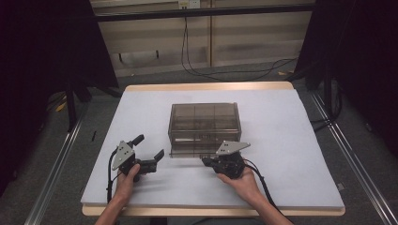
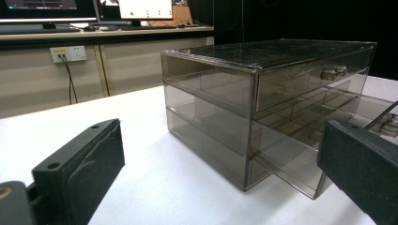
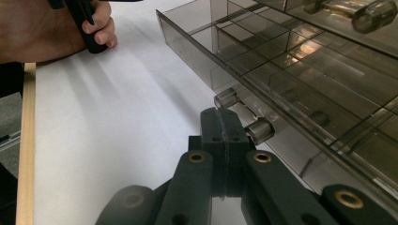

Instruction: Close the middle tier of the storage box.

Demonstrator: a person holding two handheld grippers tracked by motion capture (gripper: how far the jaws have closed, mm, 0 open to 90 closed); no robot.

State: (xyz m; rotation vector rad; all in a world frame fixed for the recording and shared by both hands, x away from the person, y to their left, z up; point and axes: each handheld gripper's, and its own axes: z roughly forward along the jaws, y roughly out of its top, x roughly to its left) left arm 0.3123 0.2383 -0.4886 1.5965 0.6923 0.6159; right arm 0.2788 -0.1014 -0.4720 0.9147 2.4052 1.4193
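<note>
A smoky transparent drawer cabinet (image 1: pixel 204 124) is sitting mid-table on the white mat (image 1: pixel 141 112), its bottom drawer (image 1: pixel 192 151) sticking out slightly toward the person. The right gripper (image 1: pixel 207 161) is reaching in just at that drawer's front edge. The left gripper (image 1: pixel 149 148) is resting apart, jaws spread wide.

centre: smoked-plastic drawer cabinet (image 1: pixel 204 124) blocks my way, bottom drawer (image 1: pixel 197 151) pulled out toward me | right: my right gripper (image 3: pixel 224 136) sits against the drawer handle (image 3: pixel 244 115) | left: my left gripper (image 1: pixel 149 152) has bare worktop (image 1: pixel 141 112) all around | sides of cabinet: open
</note>
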